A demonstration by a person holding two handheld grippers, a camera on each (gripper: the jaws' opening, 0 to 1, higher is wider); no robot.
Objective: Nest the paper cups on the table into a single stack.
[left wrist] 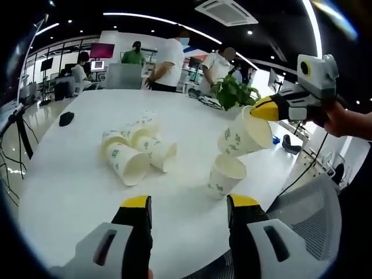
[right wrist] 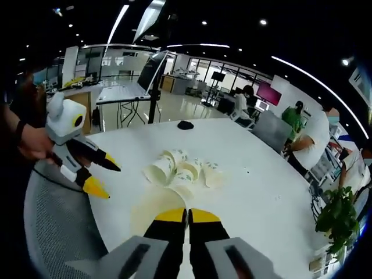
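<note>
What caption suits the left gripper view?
Right hand-held gripper lifts a paper cup above another cup on the white table.

Bare table (left wrist: 70, 186) lies open around the toppled cups (left wrist: 136, 151).

Open office around a white table (left wrist: 75, 192)

Near the far left edge of the table, a small dark object (left wrist: 66, 118), perhaps a mouse. Just past the far right corner, a leafy green plant (left wrist: 232, 92). Beyond the far edge, several people (left wrist: 168, 61) standing and sitting by desks and monitors. At the near right corner, a grey mesh chair back (left wrist: 311, 212). Overhead, strip lights and a ceiling air vent (left wrist: 225, 11).
</note>
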